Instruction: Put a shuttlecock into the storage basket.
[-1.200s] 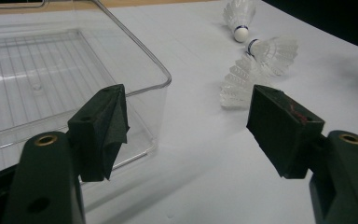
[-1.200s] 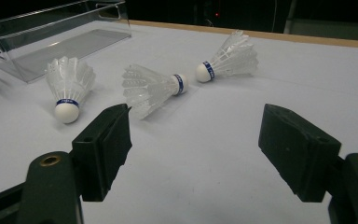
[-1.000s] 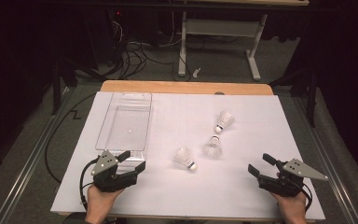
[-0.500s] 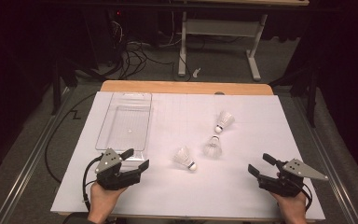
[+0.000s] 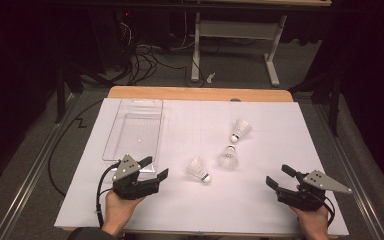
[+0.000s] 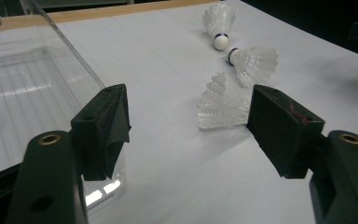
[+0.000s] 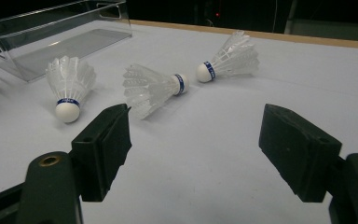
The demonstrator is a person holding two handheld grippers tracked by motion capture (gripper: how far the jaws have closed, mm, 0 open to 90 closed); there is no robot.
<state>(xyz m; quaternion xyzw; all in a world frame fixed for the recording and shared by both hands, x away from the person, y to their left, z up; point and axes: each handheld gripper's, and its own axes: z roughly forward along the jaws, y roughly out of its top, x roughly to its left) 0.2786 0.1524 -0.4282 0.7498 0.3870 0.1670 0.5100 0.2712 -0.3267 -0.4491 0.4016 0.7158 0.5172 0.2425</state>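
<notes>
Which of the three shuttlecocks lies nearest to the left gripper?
The shuttlecock lying alone beside the left gripper; the other two sit farther back, close together.

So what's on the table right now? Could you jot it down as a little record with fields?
surface: white table
shuttlecocks: three, all lying on their sides: nearest shuttlecock, middle shuttlecock, far shuttlecock
container: clear tray, nothing visible in it
left gripper: jaws open, pointed toward the nearest shuttlecock, touching nothing
right gripper: jaws open, holding nothing
held by: a person's hands at the near edge
</notes>
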